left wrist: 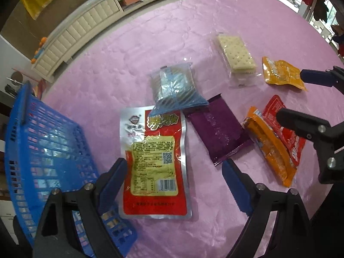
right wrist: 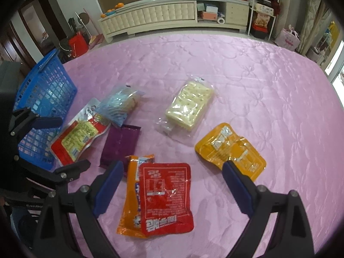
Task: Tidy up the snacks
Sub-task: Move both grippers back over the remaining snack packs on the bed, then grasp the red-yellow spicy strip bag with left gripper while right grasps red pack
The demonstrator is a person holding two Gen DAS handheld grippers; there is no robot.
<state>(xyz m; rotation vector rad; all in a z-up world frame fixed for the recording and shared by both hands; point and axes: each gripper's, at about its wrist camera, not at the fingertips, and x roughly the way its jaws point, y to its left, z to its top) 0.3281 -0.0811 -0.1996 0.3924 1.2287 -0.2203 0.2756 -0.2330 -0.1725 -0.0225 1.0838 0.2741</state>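
My left gripper (left wrist: 173,163) hangs open above a red and silver packet (left wrist: 154,161) that lies between its blue pads without touching them. A blue basket (left wrist: 43,139) stands just left of it. My right gripper (right wrist: 173,165) is open over a red packet (right wrist: 165,195), which rests on an orange packet (right wrist: 131,193). On the pink cloth also lie a purple packet (right wrist: 120,144), a clear blue packet (right wrist: 118,105), a cracker pack (right wrist: 191,105) and a yellow pouch (right wrist: 232,150). The left gripper (right wrist: 68,144) shows at the left of the right wrist view.
The pink quilted tablecloth (right wrist: 268,99) stretches bare to the right and far side. A cream cabinet (right wrist: 161,17) stands beyond the table. The basket (right wrist: 45,99) sits at the table's left edge.
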